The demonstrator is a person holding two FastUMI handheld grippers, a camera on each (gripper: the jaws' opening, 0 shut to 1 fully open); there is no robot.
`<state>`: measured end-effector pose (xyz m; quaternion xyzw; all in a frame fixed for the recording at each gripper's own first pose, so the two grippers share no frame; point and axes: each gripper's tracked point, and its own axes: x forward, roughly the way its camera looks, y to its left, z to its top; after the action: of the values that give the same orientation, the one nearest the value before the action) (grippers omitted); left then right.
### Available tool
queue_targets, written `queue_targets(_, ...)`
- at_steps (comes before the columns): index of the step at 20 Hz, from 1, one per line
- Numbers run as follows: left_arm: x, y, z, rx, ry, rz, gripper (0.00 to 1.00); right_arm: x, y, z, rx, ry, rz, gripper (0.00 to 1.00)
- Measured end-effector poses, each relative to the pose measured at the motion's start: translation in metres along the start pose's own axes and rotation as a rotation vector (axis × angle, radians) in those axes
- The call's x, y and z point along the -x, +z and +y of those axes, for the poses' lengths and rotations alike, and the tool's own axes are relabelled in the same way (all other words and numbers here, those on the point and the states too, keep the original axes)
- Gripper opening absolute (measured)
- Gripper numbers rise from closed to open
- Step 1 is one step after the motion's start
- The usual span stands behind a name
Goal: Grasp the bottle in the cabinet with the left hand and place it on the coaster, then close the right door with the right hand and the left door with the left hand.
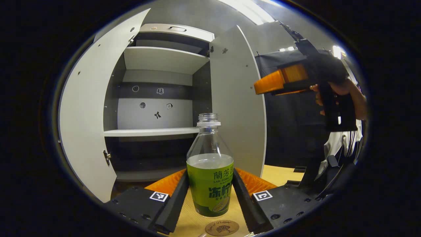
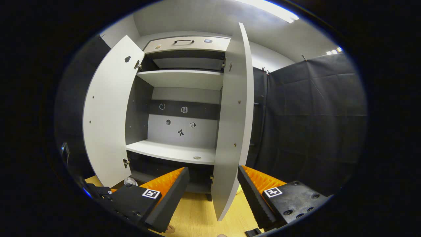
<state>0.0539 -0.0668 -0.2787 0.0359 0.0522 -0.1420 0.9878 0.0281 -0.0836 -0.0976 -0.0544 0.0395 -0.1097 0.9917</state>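
At the bottom centre of the left gripper view, the left claw [image 1: 210, 191] is clasping the bottle [image 1: 210, 177] by its green label, a finger pressing on each side. The bottle is standing upright, out of the cabinet [image 1: 158, 98], with its base hanging over the wooden tabletop [image 1: 279, 174]; the round coaster [image 1: 222, 227] is lying just below and in front of it at the bottom edge, and whether the bottle is touching anything yet cannot be told. So the fetching part is looking done, while the setting-down on the coaster is, by my judgement, not yet finished. In the right gripper view the right claw [image 2: 213, 194] is spread wide and gripping nothing, its fingers straddling the edge of the right door [image 2: 232, 131] in the middle of the frame. Both this door and the left door [image 2: 108, 115], at the left of the frame, are standing open, so both closings are remaining.
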Motion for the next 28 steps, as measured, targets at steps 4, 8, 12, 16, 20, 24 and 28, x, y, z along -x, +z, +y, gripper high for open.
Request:
queue_targets(4,0.001,-0.049,-0.013,0.057,0.022,0.041,0.78,-0.001,-0.023,0.010,0.041,0.043,-0.005,0.98)
queue_targets(8,0.002,-0.075,-0.012,0.052,0.059,0.046,0.78,-0.001,-0.042,0.022,0.090,0.105,0.004,0.98)
queue_targets(12,0.002,-0.094,-0.018,0.065,0.060,0.042,0.78,-0.004,-0.057,0.031,0.065,0.136,0.013,0.98)
queue_targets(16,0.008,-0.110,-0.020,0.032,0.078,0.046,0.78,-0.008,-0.064,0.029,0.063,0.141,0.025,0.98)
queue_targets(20,0.014,-0.117,-0.022,0.032,0.075,0.034,0.81,-0.010,-0.066,0.028,0.068,0.132,0.033,0.98)
queue_targets(24,0.015,-0.117,-0.024,0.060,0.061,0.042,0.89,-0.008,-0.067,0.029,0.067,0.124,0.039,0.95)
queue_targets(28,0.011,-0.109,-0.018,0.054,0.072,0.044,0.98,-0.004,-0.061,0.030,0.083,0.128,0.029,0.98)
